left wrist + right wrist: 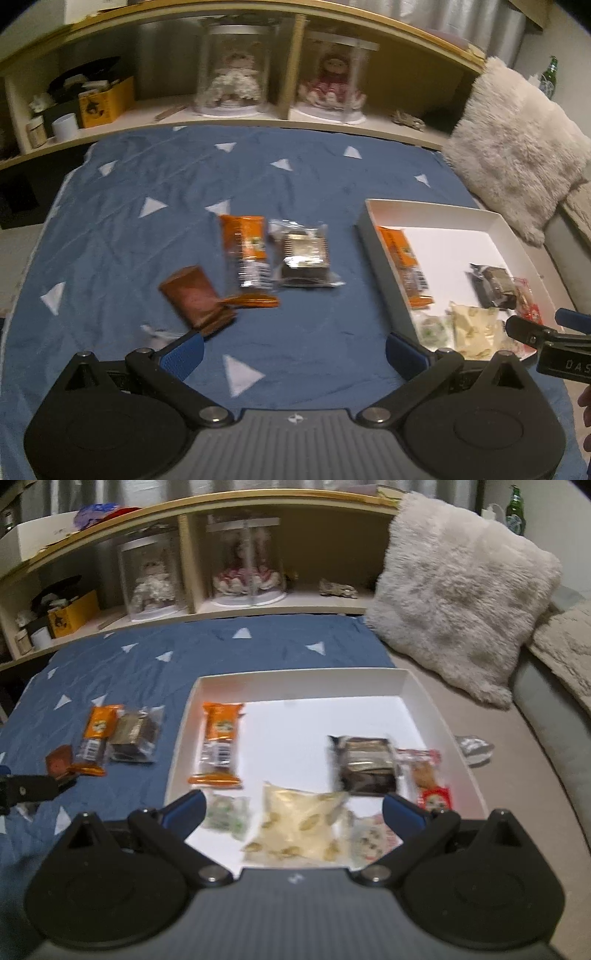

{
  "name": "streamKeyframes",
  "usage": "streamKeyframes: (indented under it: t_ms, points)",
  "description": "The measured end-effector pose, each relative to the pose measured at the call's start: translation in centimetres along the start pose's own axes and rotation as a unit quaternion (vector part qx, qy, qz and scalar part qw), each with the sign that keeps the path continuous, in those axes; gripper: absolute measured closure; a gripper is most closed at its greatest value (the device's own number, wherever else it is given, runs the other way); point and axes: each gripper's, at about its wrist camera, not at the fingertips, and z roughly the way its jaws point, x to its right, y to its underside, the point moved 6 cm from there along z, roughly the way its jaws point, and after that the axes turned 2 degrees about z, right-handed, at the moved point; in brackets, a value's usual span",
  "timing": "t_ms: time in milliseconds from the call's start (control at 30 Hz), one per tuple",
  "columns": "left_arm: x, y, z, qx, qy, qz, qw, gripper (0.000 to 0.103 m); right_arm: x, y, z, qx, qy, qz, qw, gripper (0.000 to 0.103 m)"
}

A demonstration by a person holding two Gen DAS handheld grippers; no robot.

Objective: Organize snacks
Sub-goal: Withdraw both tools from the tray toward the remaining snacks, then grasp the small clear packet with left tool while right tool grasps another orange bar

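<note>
Mid-sort: tray (pixel 424 698) part-filled; brown pack (pixel 195 295), orange bar (pixel 247 254), clear-wrapped cake (pixel 304 254) loose on blue cloth (pixel 129 229) at tray's 9 o'clock; left gripper (pixel 295 350), right gripper (pixel 293 810) both spread wide, empty; next likely: left closing on brown pack at 11 o'clock.

Two wrist-mounted fisheye views, both low over the bed and facing the shelf.

Left wrist view looks forward over the blue cloth (pixel 295 177), with the white tray (pixel 373 240) at its right edge; right wrist view sits close above that tray (pixel 184 720), cloth (pixel 122 672) to its left. Both share the tray, the loose snacks, the shelf (pixel 236 118) and the fluffy pillow (pixel 454 587); each sees the other gripper's tip at its frame edge.
</note>
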Motion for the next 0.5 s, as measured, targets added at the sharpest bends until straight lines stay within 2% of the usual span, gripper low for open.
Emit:
streamKeyframes:
  t_ms: [333,500]
  points:
    - [-6.8,1.0,-0.7,-0.005,-0.033,-0.023,0.9992,0.000,-4.7,0.6,1.4,0.001,-0.024,-0.003,1.000,0.001]
    - [-9.2,2.0,-0.2,-0.016,-0.028,-0.027,0.9991,0.000,-6.8,0.2,2.0,0.013,-0.056,0.013,0.998,0.001]
